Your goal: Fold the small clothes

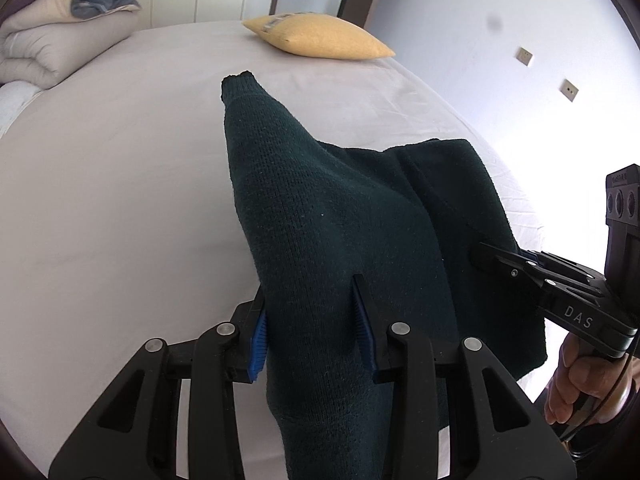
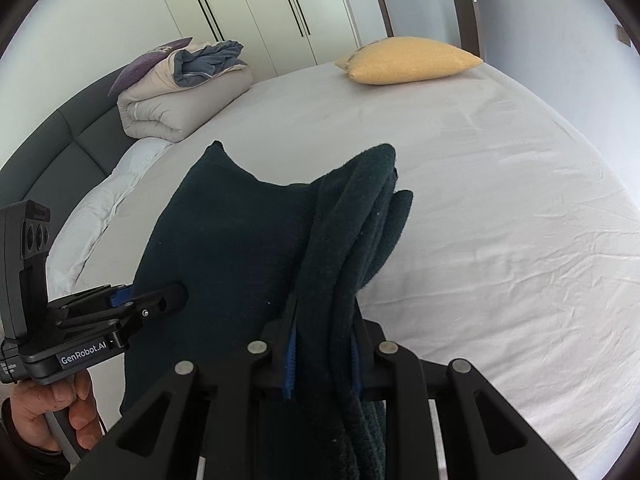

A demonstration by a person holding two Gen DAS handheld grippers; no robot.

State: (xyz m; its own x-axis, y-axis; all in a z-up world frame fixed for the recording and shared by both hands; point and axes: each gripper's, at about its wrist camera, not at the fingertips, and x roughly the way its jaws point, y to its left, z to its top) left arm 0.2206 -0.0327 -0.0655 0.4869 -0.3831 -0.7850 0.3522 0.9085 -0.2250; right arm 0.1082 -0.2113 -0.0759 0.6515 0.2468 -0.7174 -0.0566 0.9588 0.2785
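- Bed sheet (image 2: 500,208) bare ahead & to the right: open passage.
- Yellow pillow (image 2: 408,60) blocks far edge.
- Folded duvet stack (image 2: 176,100) blocks far left, by headboard (image 2: 60,148).

We're in a home bedroom: a wide bed under a pale grey fitted sheet (image 2: 500,208), a mustard-yellow woven pillow (image 2: 408,60), a rolled beige duvet (image 2: 180,100) against the dark padded headboard (image 2: 52,148), and tall white wardrobe doors (image 2: 256,8) behind.
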